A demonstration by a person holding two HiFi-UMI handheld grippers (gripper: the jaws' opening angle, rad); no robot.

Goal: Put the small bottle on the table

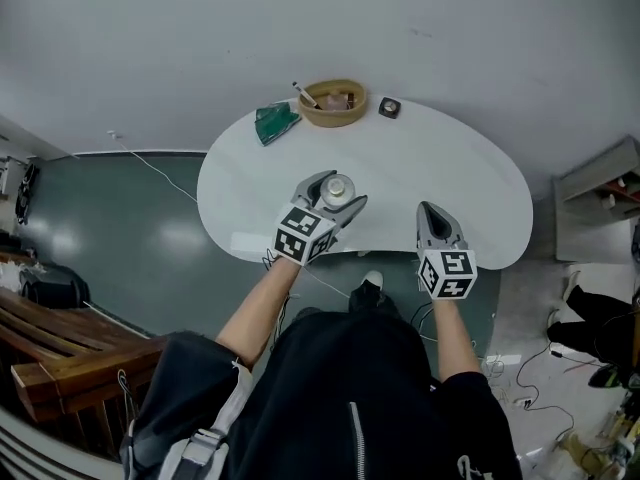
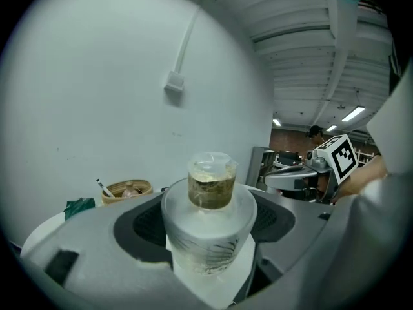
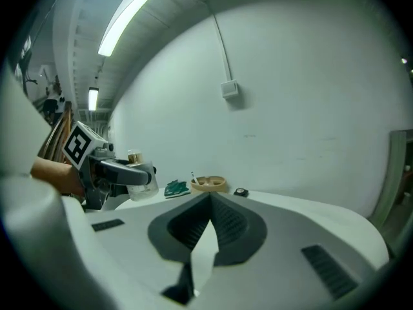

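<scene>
- White and kidney-shaped, the table (image 1: 450, 168) is taking up the middle of the head view. Its broad centre is lying bare, so there is plenty of open room for setting something down.
- The left gripper (image 1: 340, 190) is hanging over the near-left part of the top, just inside the near edge. Its jaws are clamping the small bottle (image 2: 208, 218) from both sides.
- The right gripper (image 3: 208, 202) is idling at the near edge, well apart from the bottle. Its jaws are pressing together on nothing.
- The bottle is standing upright, long axis vertical and neck up. Seen from the right gripper view it appears to be riding clear of the surface, so the coming move is probably a straight lowering.
- A woven basket (image 1: 334, 102), a green packet (image 1: 275, 121) and a small black object (image 1: 389, 108) are sitting along the far edge, out of the way.
</scene>
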